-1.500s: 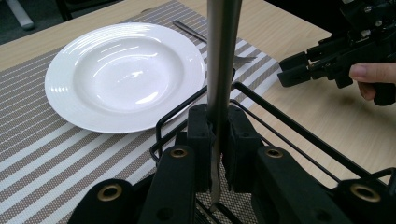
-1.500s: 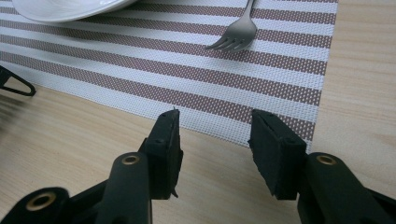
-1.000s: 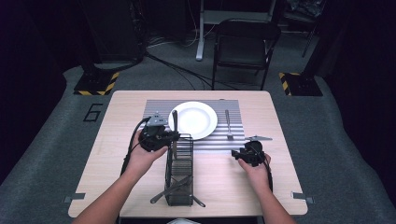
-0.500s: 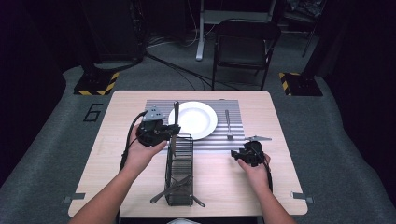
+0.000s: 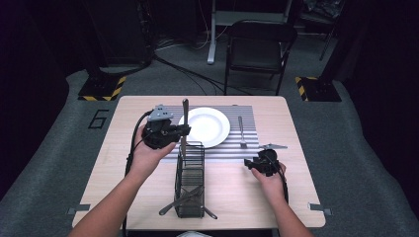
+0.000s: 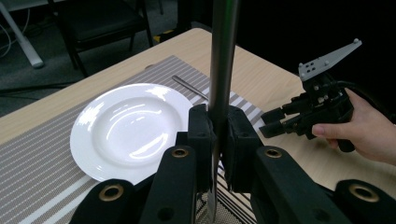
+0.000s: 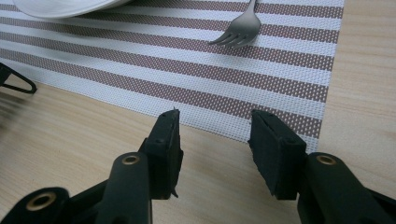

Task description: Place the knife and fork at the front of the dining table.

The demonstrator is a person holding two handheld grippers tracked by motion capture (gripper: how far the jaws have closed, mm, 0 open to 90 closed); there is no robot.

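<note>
Utensil clamped upright above caddy; its working end is concealed.

The steel utensil handle (image 6: 223,60) stands vertical, its top cut off in the left gripper view and its lower end hidden within the black wire caddy (image 5: 189,180). The left gripper (image 5: 178,132) is clamped on it beside the glossy white plate (image 5: 207,126). The right gripper (image 7: 212,140) rests half open and empty on bare wood counter (image 5: 237,192), at the woven striped mat's (image 7: 261,70) edge, near the fork (image 7: 240,29).

In the left gripper view the metal utensil (image 6: 223,56) runs off the top edge and its lower end sinks behind the left claw (image 6: 217,140), so its kind cannot be told. In the right gripper view the fork (image 7: 240,29) handle and most of the plate (image 7: 65,5) are cut off at the top
</note>
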